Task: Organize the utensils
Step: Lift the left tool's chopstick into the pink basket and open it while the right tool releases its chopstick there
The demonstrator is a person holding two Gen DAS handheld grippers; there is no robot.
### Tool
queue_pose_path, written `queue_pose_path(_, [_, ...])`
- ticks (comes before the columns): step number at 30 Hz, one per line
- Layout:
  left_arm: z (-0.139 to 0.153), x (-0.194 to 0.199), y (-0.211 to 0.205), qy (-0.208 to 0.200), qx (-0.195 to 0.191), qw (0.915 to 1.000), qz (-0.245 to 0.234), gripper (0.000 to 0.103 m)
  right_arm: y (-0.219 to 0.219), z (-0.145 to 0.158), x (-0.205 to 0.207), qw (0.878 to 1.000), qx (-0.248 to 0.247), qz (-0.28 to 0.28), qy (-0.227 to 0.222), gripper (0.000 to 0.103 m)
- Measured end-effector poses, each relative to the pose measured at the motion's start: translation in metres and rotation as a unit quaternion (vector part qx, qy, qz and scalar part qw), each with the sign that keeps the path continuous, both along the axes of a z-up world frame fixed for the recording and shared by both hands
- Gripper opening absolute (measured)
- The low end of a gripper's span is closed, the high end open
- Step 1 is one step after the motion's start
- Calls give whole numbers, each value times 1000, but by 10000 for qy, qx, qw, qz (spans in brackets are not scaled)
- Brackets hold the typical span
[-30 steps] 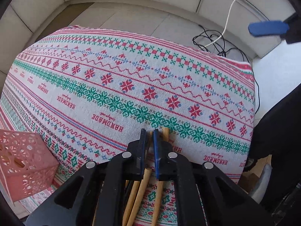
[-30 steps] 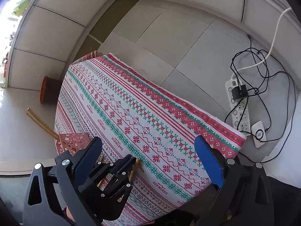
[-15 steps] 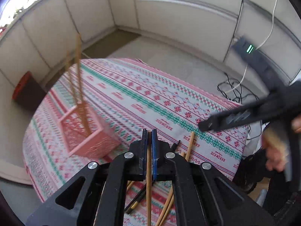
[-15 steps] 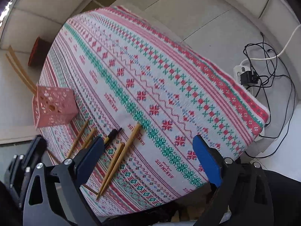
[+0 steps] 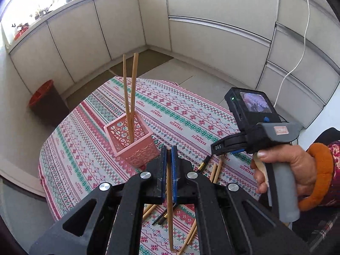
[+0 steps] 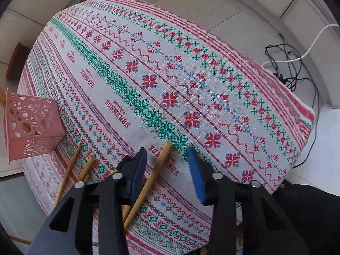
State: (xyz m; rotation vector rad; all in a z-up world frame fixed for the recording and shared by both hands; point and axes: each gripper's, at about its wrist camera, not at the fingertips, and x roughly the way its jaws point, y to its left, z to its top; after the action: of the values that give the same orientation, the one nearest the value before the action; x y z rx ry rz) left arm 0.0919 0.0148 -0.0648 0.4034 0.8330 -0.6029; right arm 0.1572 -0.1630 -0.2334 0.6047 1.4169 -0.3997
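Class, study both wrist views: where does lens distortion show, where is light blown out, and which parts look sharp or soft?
Left wrist view: grey cabinet fronts bow from fisheye distortion, the bright window at top left is overexposed, and the pink perforated plastic basket is sharp. Right wrist view: the patterned red-and-green tablecloth bulges like a dome, evenly lit, corners vignetted black.

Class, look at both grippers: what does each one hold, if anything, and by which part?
The left gripper clamps one wooden chopstick near its upper end. The right gripper grips nothing yet; its jaws have been closing around a lying chopstick.
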Motion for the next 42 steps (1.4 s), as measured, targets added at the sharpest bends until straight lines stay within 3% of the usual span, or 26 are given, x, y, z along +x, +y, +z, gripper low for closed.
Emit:
queue_pose_path(1, [1,-2,2,-11,-12,10000,16,4,2,0,0,9999,-122,49,-16,15])
queue_pose_path(4, [4,-2,7,-16,-38,9999,95,4,0,0,-2,9999,-87,-38,-84,8])
queue_pose_path(7, [7,-3,12,-30,-72,9999,139,4,-13,4,-3,9998,99,-74,-171,8])
queue_pose_path(13, [17,-13,17,-144,-169,9996,168,3,-18,64,-15,9917,-11,331,-1243,8])
queue_pose_path(19, [34,-23,22,-379,-327,9983,300,3,-9,133,-33,9660,-283,1032,-2353,8])
queue_pose_path(23, [47,-31,26,-478,-519,9969,351,3,-3,171,-44,9471,-407,1397,-2860,8])
queue_pose_path(27, [71,-33,28,-579,-920,9936,302,3,-2,221,-58,9250,-627,1472,-3445,8])
queue_pose_path(33, [116,-24,21,-909,-1677,9809,394,3,-22,284,-67,8914,-775,1108,-4325,8])
queue_pose_path(38, [144,-2,24,-1281,-2178,9627,965,3,-38,315,-51,8759,-532,892,-4712,8])
queue_pose_path(42, [154,12,34,-1540,-2286,9485,1561,3,-37,329,-36,8658,-489,934,-4891,8])
